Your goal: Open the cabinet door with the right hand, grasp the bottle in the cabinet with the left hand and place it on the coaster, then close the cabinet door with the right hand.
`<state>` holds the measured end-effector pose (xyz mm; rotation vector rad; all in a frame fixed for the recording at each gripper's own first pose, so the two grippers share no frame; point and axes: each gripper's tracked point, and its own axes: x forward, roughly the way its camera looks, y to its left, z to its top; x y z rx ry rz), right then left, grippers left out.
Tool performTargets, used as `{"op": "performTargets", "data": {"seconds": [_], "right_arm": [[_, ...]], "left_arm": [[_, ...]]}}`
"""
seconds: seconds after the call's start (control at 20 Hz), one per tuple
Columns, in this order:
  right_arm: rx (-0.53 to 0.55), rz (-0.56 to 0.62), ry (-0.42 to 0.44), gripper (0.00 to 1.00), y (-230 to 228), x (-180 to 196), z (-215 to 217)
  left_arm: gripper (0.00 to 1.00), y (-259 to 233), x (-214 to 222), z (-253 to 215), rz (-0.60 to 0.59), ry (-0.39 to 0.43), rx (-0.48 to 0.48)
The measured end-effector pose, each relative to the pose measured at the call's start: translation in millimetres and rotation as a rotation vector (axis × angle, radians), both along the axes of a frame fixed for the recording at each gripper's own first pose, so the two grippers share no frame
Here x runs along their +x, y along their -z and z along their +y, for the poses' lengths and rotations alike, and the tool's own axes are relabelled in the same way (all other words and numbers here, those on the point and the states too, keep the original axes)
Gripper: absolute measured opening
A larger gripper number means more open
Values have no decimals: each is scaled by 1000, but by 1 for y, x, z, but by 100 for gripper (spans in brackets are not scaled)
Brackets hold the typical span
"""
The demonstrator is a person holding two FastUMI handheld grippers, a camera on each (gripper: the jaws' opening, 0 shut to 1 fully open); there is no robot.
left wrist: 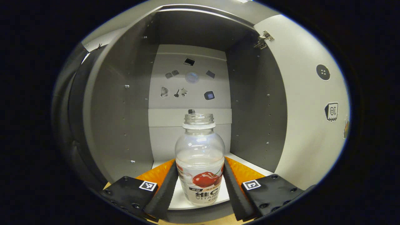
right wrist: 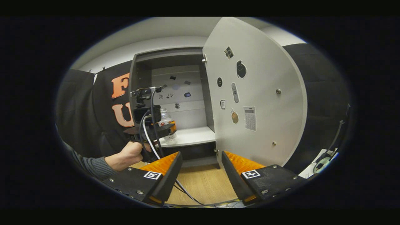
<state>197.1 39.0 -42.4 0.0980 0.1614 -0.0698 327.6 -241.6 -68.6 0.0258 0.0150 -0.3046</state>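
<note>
A clear, capless bottle (left wrist: 200, 147) with a cherry label stands on the white shelf (left wrist: 178, 197) inside the open grey cabinet (left wrist: 118, 118). My left gripper (left wrist: 200, 161) has it between its fingers, one finger lying against each side of the body. In the right gripper view, a hand (right wrist: 129, 154) holds the left gripper (right wrist: 170, 128) at the bottle (right wrist: 165, 120) on the cabinet shelf (right wrist: 193, 136). My right gripper (right wrist: 202, 154) is open and holds nothing, low in front of the cabinet. The cabinet door (right wrist: 259, 93) is swung wide to the right.
Small stickers dot the cabinet's back wall (left wrist: 190, 81) and the door's inner face (left wrist: 309, 125). A wooden tabletop (right wrist: 203, 184) lies under my right gripper, with cables (right wrist: 184, 190) trailing across it. A round object on white paper (right wrist: 322, 162) sits at the far right.
</note>
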Motion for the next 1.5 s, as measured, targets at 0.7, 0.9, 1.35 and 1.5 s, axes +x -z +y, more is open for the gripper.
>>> {"op": "performTargets", "data": {"seconds": [0.7,0.9,1.35,1.5], "right_arm": [[30,92,-106,78,18,-34,19],[53,118,-150,79,23,-41,31],[80,287,-222,79,52,-70,47],[87,318,-253,80,58,-74,51]], "left_arm": [[85,78,-149,103,54,-98,15],[84,135,-185,130,114,-121,33],[83,239,-241,163,170,-161,109],[82,262,-244,171,180,-173,72]]}}
